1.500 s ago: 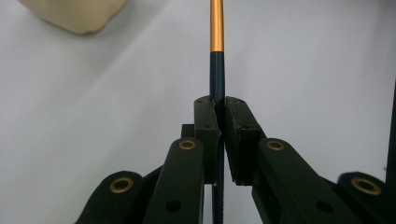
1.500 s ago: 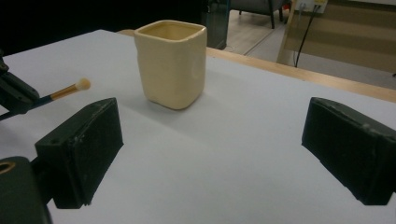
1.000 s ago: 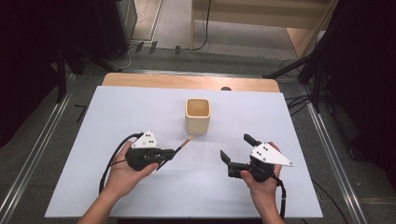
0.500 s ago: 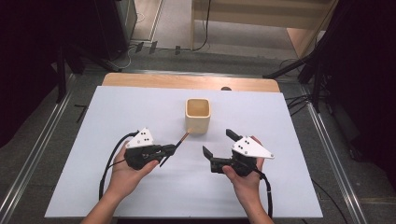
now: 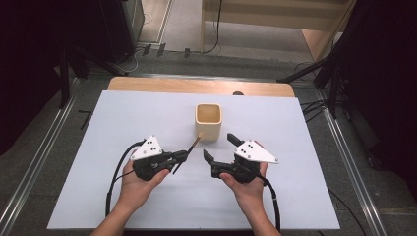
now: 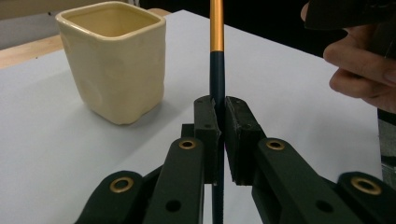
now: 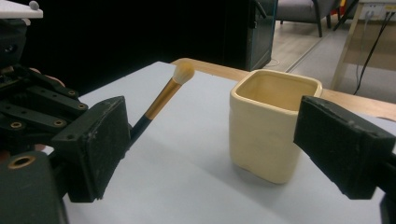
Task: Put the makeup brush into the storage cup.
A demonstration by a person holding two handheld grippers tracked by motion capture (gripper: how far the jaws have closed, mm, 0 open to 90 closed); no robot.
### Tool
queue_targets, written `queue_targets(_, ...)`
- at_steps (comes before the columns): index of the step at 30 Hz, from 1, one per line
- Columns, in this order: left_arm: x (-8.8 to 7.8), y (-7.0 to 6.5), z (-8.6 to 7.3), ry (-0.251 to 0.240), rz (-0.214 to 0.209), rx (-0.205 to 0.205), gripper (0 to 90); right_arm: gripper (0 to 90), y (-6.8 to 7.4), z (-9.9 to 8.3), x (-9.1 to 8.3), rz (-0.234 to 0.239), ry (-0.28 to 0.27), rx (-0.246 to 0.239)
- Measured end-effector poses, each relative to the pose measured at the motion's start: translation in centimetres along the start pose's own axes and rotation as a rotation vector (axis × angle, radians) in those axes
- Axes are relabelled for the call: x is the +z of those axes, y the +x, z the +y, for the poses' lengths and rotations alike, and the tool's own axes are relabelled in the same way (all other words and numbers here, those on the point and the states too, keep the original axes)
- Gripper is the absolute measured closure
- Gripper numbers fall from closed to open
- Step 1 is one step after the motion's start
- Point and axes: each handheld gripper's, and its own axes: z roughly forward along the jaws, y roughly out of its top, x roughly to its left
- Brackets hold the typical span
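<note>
A cream square cup (image 5: 209, 121) (image 6: 116, 58) (image 7: 273, 123) stands upright at the middle of the white table (image 5: 123, 118). My left gripper (image 5: 178, 160) (image 6: 221, 112) is shut on a makeup brush (image 5: 191, 146) (image 6: 216, 51) (image 7: 161, 100) with a dark handle, a gold ferrule and a pale tip. The brush points up and toward the cup's near left corner. My right gripper (image 5: 220, 147) (image 7: 210, 135) is open, right of the brush and just in front of the cup, with nothing between its jaws.
A wooden strip (image 5: 196, 86) runs along the table's far edge. Metal rails (image 5: 344, 147) flank the table on both sides. Black cables (image 5: 115, 177) trail from each gripper toward the near edge.
The right gripper has moved left and toward the cup, closing in on the brush. The left gripper with the brush has held almost still.
</note>
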Motion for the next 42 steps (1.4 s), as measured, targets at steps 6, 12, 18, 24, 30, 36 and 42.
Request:
queue_targets(6, 0.2, -0.5, -0.1, -0.037, -0.003, 0.004, 84.9, 13.8, 0.7, -0.2, 0.5, 0.027, 0.009, 0.067)
queue_targets(12, 0.4, -0.9, -0.3, -0.062, 0.000, 0.003, 84.9, 16.1, 1.8, -0.2, 1.0, 0.034, 0.010, 0.117)
queue_targets(18, 0.9, -1.4, -0.6, -0.078, -0.002, -0.004, 84.9, 19.1, 2.4, -0.1, 1.2, 0.046, 0.000, 0.168)
queue_targets(24, 1.0, -1.7, -0.7, -0.108, 0.003, -0.004, 84.9, 26.3, 2.6, -0.1, 1.4, 0.036, -0.001, 0.233)
queue_targets(30, 1.0, -1.8, -0.8, -0.126, 0.006, -0.010, 84.9, 39.1, 2.6, -0.5, 1.6, 0.061, -0.011, 0.284)
queue_targets(36, 1.0, -2.1, -0.8, -0.139, 0.006, -0.003, 84.9, 50.0, 2.7, -0.9, 1.9, 0.097, 0.001, 0.327)
queue_targets(42, 1.2, -2.4, -0.8, -0.143, 0.000, 0.004, 84.9, 58.4, 2.5, -1.1, 2.0, 0.126, 0.004, 0.413)
